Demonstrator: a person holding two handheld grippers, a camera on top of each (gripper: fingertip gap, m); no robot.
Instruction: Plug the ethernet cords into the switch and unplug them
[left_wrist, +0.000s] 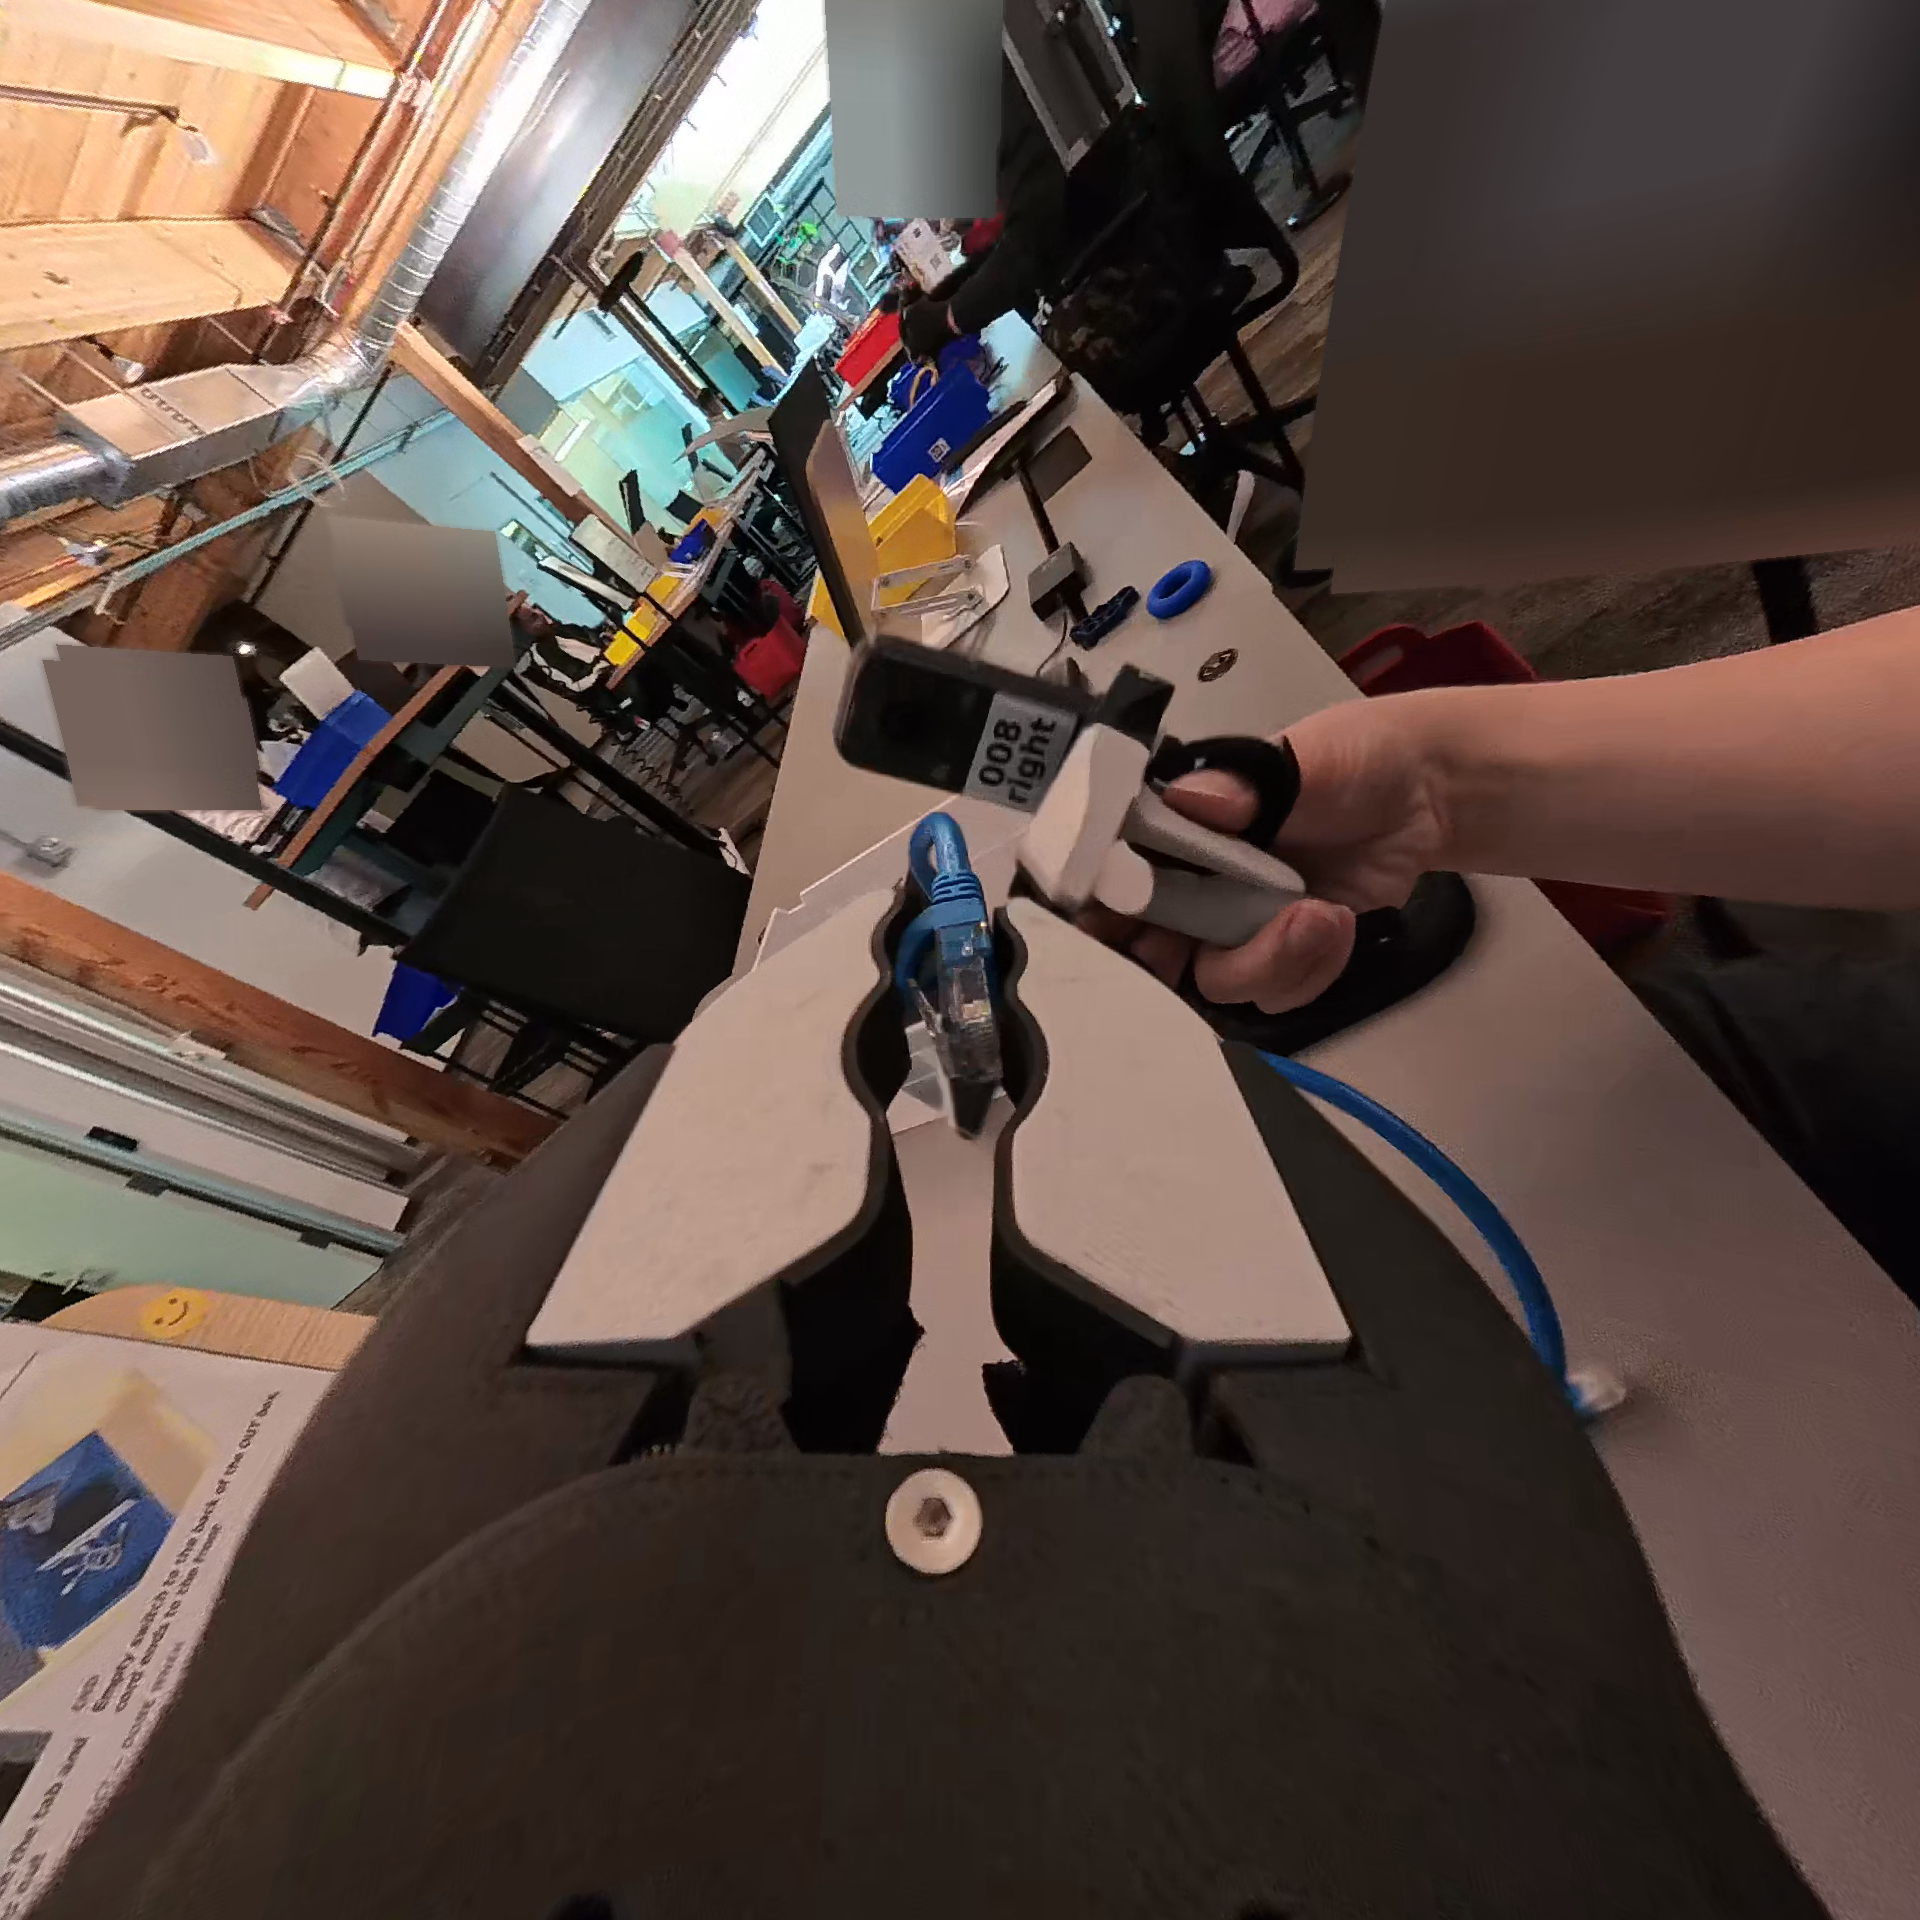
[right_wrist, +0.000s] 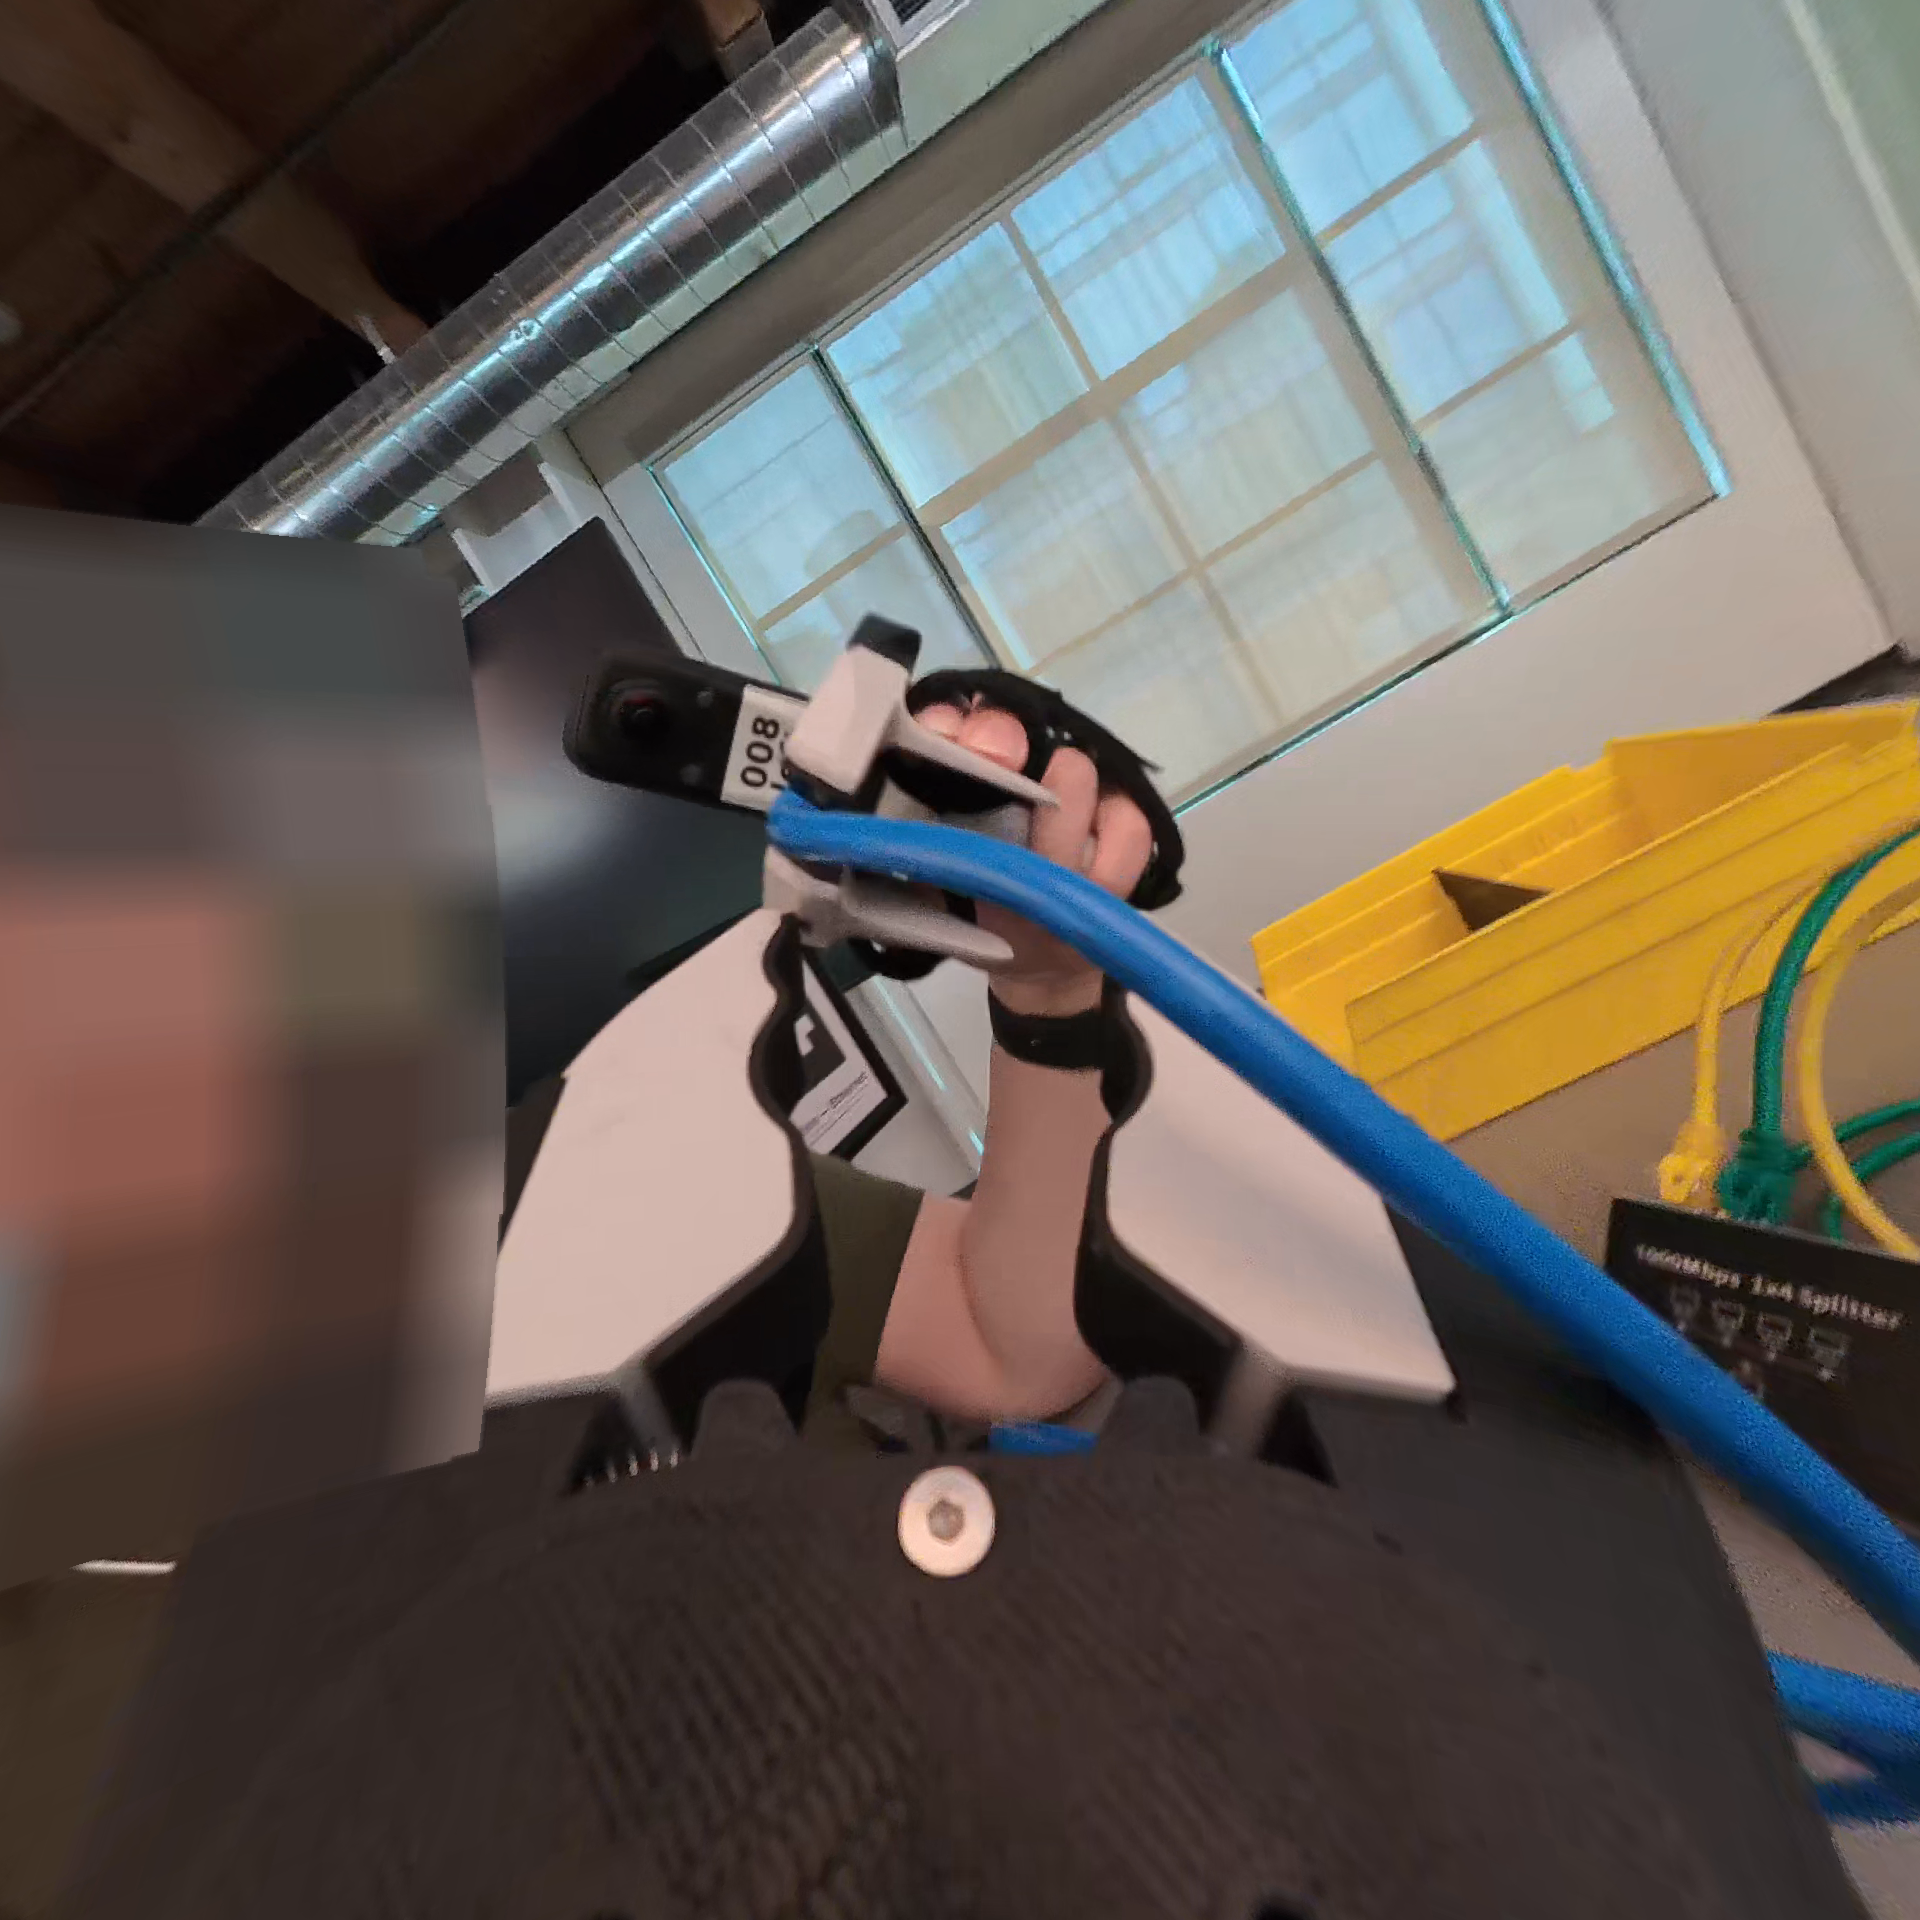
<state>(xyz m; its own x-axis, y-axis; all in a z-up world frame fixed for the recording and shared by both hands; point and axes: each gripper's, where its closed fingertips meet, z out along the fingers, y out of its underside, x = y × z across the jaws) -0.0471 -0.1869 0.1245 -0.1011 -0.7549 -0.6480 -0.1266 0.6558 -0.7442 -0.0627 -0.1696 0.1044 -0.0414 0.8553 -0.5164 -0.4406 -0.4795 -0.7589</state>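
My left gripper (left_wrist: 951, 925) is shut on the clear plug of a blue ethernet cord (left_wrist: 961, 997), held up off the white table (left_wrist: 1714, 1351). The cord loops right (left_wrist: 1455, 1184) to its other plug (left_wrist: 1595, 1387), which lies on the table. My right gripper (right_wrist: 951, 1018) is open and empty, facing the left gripper (right_wrist: 831, 842); it also shows in the left wrist view (left_wrist: 1091, 873). The black switch (right_wrist: 1756, 1309) sits at the right with a yellow cord (right_wrist: 1688, 1164) and a green cord (right_wrist: 1756, 1174) plugged in. The blue cord (right_wrist: 1351, 1101) passes just in front of it.
A yellow bin (right_wrist: 1558, 935) stands behind the switch. Farther along the table are another yellow bin (left_wrist: 914, 530), a blue ring (left_wrist: 1179, 592) and small black adapters. A printed sheet (left_wrist: 125, 1558) lies at lower left. A person works at the far end. The black switch (right_wrist: 1756, 1309) is closer to my right gripper, around 25 cm from its tips; the left tips are 30 cm off.
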